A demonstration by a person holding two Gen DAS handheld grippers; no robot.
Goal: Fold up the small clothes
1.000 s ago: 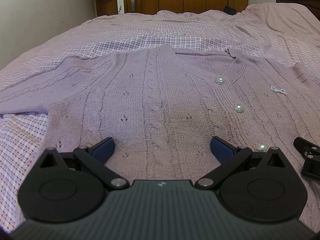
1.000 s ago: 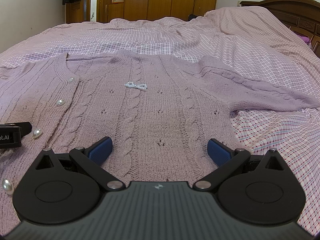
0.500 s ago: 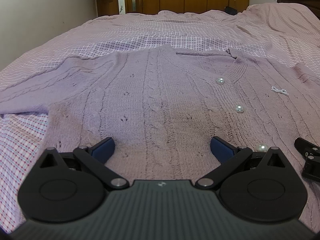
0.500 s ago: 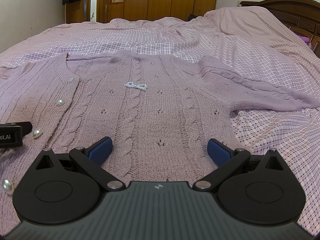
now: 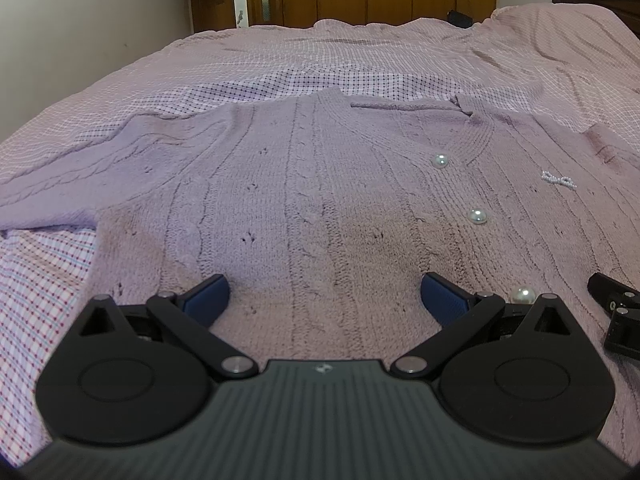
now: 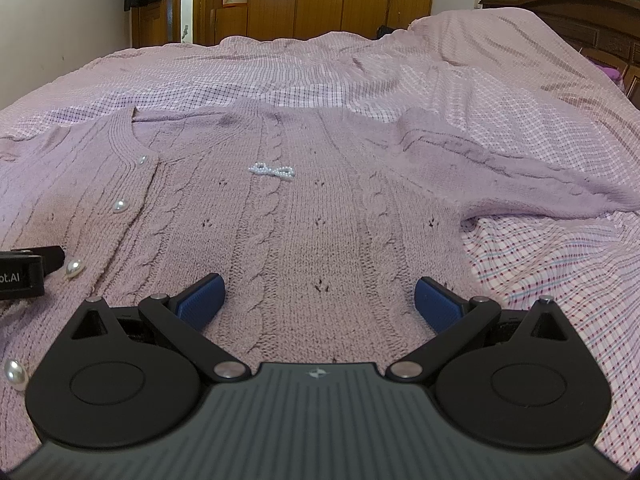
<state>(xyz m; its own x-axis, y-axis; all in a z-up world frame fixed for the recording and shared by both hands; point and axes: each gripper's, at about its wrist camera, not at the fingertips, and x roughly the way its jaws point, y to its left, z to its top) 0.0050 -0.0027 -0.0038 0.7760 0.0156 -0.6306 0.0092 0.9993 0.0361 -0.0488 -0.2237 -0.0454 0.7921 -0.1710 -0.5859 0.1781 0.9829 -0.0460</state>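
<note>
A lilac cable-knit cardigan [image 5: 312, 200] lies flat, front up, on the bed, with pearl buttons [image 5: 477, 216] down its middle and a small pearl bow [image 6: 272, 171] on its right chest. My left gripper [image 5: 324, 296] is open, low over the cardigan's lower left part. My right gripper [image 6: 318, 294] is open, low over the lower right part. Both are empty. One sleeve [image 5: 60, 184] spreads out left and the other sleeve [image 6: 520, 176] right. The hem is hidden under the grippers.
The bed has a pink checked cover [image 6: 540, 264] on all sides of the cardigan. A wooden wardrobe [image 6: 320, 0] stands at the far end and a dark headboard [image 6: 580, 12] at the right. Each gripper shows at the edge of the other's view [image 5: 618, 316].
</note>
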